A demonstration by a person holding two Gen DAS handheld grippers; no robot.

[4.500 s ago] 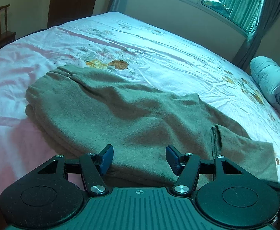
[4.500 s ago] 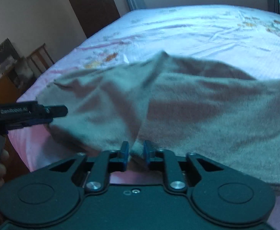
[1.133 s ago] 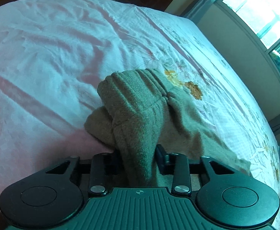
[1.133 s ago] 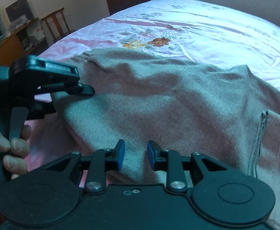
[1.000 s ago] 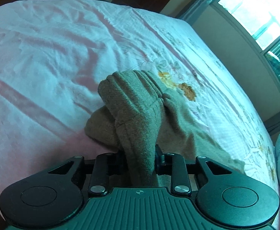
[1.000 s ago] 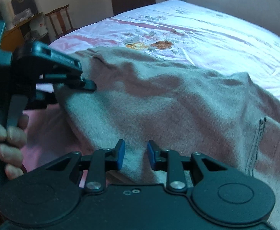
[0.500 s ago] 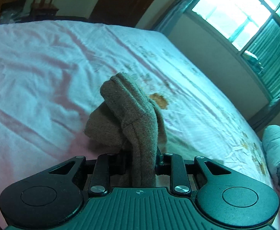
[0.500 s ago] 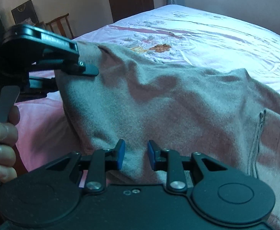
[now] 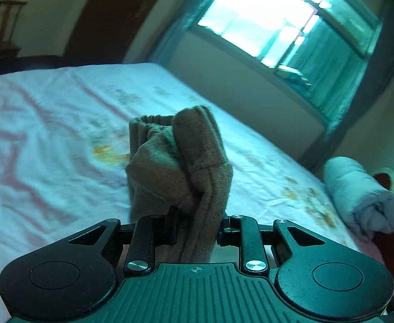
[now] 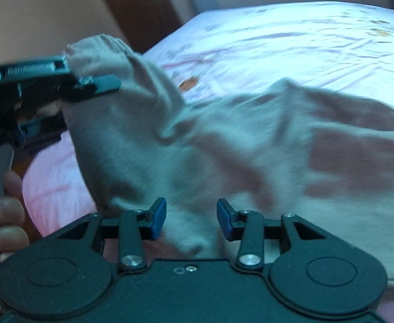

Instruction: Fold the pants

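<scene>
Left hand-held gripper (image 9: pixel 195 227) clamped on bunched waistband of pants (image 10: pixel 250 161), raised off bed (image 10: pixel 291 40); rest of pants draped over the near edge. Right hand-held gripper (image 10: pixel 191 218) spread apart over cloth near that edge, holding nothing. Best done by pinching the matching edge, then lifting both level and keeping cloth taut. Lettering on left gripper too blurred to read.

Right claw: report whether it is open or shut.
Open. In the right wrist view the right claw has its blue pads apart, with the pants between them, not pinched. The left claw holds the waistband up.
</scene>
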